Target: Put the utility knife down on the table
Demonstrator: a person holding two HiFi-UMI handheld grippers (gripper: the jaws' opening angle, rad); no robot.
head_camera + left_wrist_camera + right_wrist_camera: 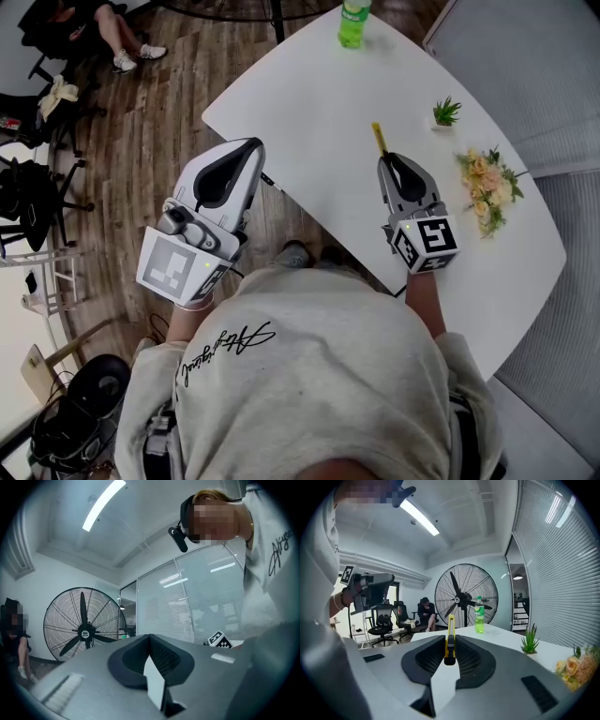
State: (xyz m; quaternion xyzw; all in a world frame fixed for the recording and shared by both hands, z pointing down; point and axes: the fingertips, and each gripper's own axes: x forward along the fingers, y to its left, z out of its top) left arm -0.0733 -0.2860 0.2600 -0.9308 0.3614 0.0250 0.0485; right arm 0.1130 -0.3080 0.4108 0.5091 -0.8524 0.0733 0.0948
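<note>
Right tongs (449, 642) around utility knife (450, 626)

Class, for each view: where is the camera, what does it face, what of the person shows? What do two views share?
Head view: on the head, looking steeply down at the white table; sweatshirt, left gripper, right gripper show.
Left gripper view: on that gripper, looking past shut jaws at a fan; sweatshirt at right.
Right gripper view: on that gripper, looking across the table, jaws holding the utility knife; left gripper at left.
Shared: both gripper views show the fan.
</note>
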